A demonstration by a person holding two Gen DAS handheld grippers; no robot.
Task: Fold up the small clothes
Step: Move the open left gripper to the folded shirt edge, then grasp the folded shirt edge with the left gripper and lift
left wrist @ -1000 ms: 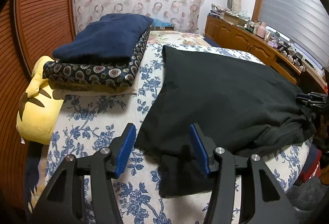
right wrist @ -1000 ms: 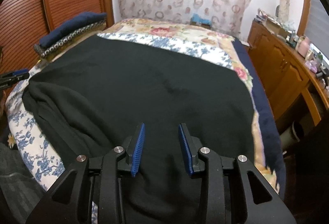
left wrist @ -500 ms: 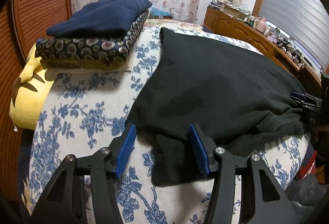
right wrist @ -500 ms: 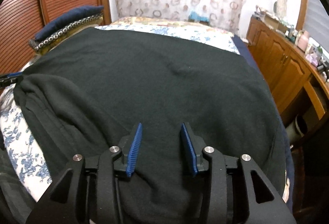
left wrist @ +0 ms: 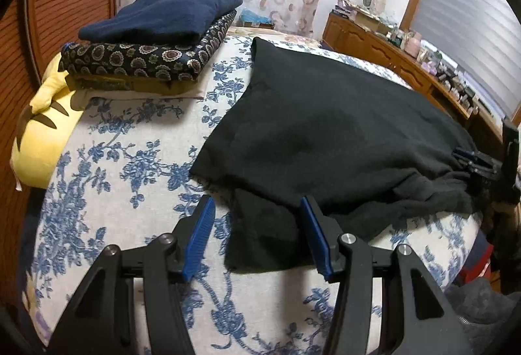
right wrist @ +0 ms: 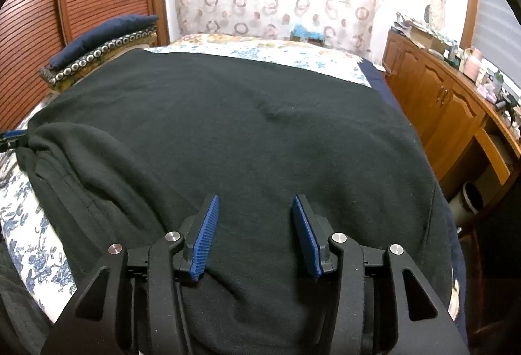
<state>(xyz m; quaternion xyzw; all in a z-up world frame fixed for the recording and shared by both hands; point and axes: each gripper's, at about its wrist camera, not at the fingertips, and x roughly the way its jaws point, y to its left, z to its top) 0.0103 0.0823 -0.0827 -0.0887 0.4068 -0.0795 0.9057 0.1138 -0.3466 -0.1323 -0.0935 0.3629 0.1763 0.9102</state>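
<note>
The right gripper [right wrist: 254, 236] has just been opening, jaws now apart above the black garment [right wrist: 247, 133], gripping nothing; the left gripper [left wrist: 257, 234] stands half-open, unchanged, over a sleeve [left wrist: 260, 238]; a fold looks finished.

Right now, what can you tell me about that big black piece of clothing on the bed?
The black garment looks like a soft, thick, fleecy knit, plain and without print. It lies spread mostly flat over the blue-flowered bedspread, with one small wrinkle near its middle. Along the near edge the cloth is bunched in folds, and a flap, perhaps a sleeve, sticks out between the open fingers of the left gripper. The right gripper, its jaws just opened wider, hovers over it without pinching it.
</note>
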